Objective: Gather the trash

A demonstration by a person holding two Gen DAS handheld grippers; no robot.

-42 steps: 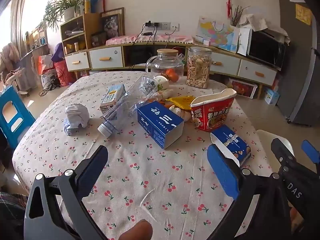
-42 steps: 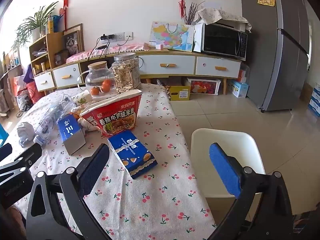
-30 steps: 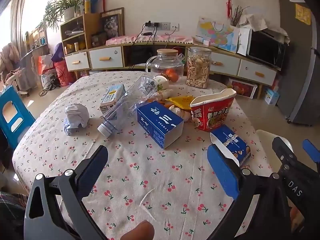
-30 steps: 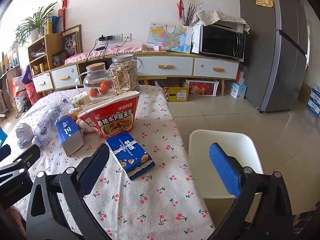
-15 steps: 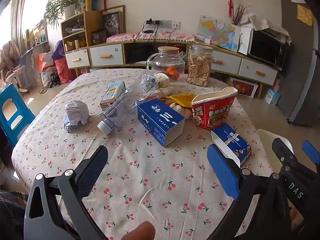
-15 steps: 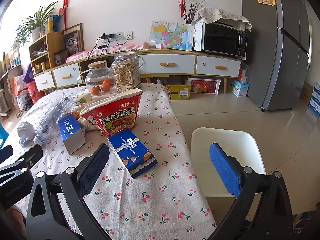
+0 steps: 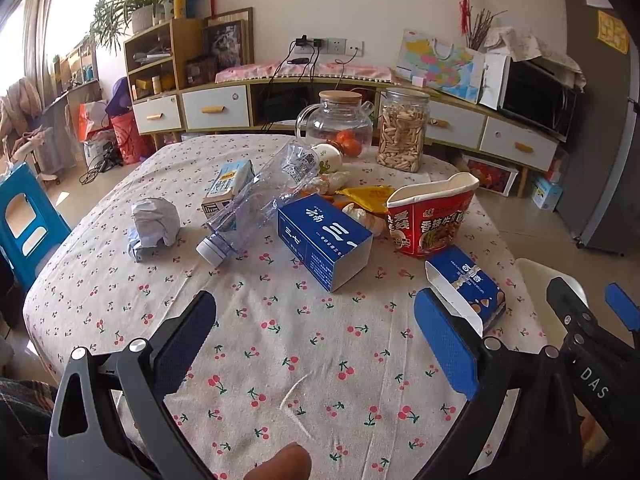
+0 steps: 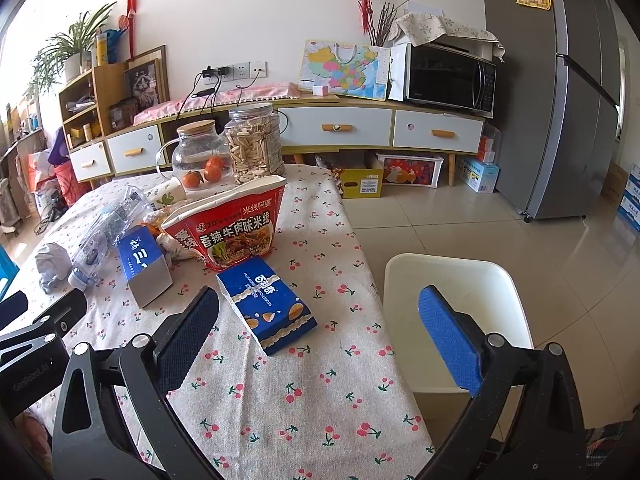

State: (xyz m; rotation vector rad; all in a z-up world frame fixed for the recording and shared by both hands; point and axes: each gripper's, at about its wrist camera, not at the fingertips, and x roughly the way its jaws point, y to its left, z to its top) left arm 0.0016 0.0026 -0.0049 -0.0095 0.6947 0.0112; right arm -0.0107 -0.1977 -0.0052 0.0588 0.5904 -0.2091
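Trash lies on a cherry-print tablecloth (image 7: 304, 344): a crumpled paper ball (image 7: 154, 224), a crushed clear bottle (image 7: 256, 204), a small milk carton (image 7: 228, 186), a large blue box (image 7: 324, 236), a red noodle cup (image 7: 430, 216), a yellow wrapper (image 7: 366, 194) and a small blue biscuit box (image 7: 466, 290). My left gripper (image 7: 316, 340) hovers open over the near table, short of the blue box. My right gripper (image 8: 320, 328) is open too, with the biscuit box (image 8: 266, 310) just ahead of its left finger. Both hold nothing.
A glass teapot (image 7: 338, 124) with oranges, a snack jar (image 7: 402, 134) and a white mug (image 7: 328, 158) stand at the table's far side. A white chair (image 8: 452, 312) sits off the right edge, a blue stool (image 7: 24, 220) on the left. Cabinets line the wall.
Both grippers have stayed open and almost still; the views have only shifted slightly. None of the trash has moved.
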